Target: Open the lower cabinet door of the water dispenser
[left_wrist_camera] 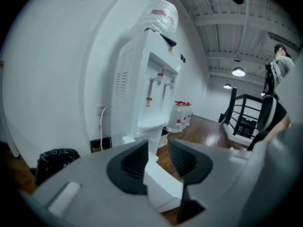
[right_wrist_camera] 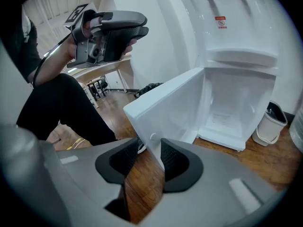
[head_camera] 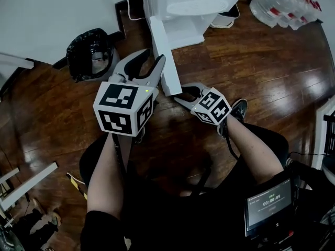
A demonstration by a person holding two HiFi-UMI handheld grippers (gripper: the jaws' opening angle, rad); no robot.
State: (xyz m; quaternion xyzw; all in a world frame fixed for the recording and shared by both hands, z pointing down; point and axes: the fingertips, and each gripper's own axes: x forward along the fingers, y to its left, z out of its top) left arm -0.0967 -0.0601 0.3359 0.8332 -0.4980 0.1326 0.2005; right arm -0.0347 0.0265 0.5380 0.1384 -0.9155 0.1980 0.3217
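Ribbed black pads on smooth grey jaws are framing both gripper views. The right gripper (right_wrist_camera: 149, 145) is standing released, its pads flanking the free lower corner of the lower cabinet door (right_wrist_camera: 175, 108) without pressing it, and bare planks are showing beside the panel. The left gripper (left_wrist_camera: 158, 145) is also standing released, jaws apart, with the door's edge showing through the gap. The door, a smooth white slab, is hanging swung wide from the water dispenser (left_wrist_camera: 142, 79) and jutting across the wood floor (head_camera: 251, 67) toward the person.

A red-and-white sticker (right_wrist_camera: 220, 21) is sitting under the taps, its print too small to read. Black-and-white square markers are covering each gripper's cube. Water bottles (head_camera: 285, 4) with red labels are standing in the floor's far right corner, and a black-bagged bin (head_camera: 91, 54) is standing at its wall edge.

Only the right gripper view is showing the white cabinet interior. Only the left gripper view is showing the wrapped bottle (left_wrist_camera: 161, 15) atop the dispenser. Only the head view is showing a lit screen (head_camera: 268, 203), its digits unclear.
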